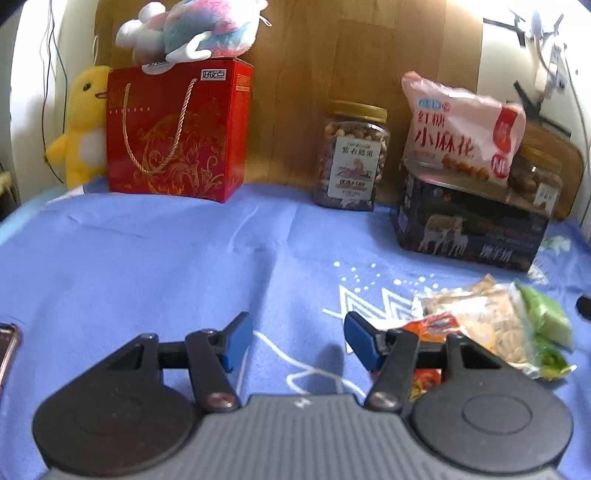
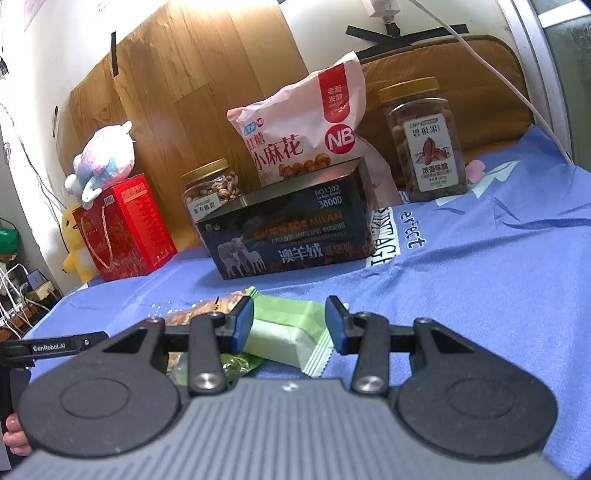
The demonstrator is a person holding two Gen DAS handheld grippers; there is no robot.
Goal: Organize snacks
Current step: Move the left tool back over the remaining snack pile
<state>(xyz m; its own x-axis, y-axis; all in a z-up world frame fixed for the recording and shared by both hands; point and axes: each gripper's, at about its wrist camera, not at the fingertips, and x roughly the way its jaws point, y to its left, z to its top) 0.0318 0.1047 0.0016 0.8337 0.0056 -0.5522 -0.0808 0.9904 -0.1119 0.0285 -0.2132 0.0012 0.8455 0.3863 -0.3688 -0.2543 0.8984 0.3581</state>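
A small pile of snack packets lies on the blue cloth: a clear bag of nuts (image 1: 491, 325), an orange-red packet (image 1: 432, 325) and a pale green packet (image 1: 546, 317). My left gripper (image 1: 297, 341) is open and empty, just left of the pile. My right gripper (image 2: 290, 325) is open, its fingers on either side of the pale green packet (image 2: 280, 332), not closed on it. The nut bag (image 2: 210, 308) lies left of that packet. At the back stand a pink snack bag (image 2: 306, 133), a dark box (image 2: 288, 229) and two nut jars (image 2: 212, 188) (image 2: 424, 140).
A red gift box (image 1: 177, 129) with a plush toy (image 1: 192, 29) on top stands back left, with a yellow duck toy (image 1: 81, 125) beside it. A wooden board (image 1: 332, 55) leans behind. A phone edge (image 1: 7, 350) lies at far left. Cables (image 2: 14, 295) hang left of the bed.
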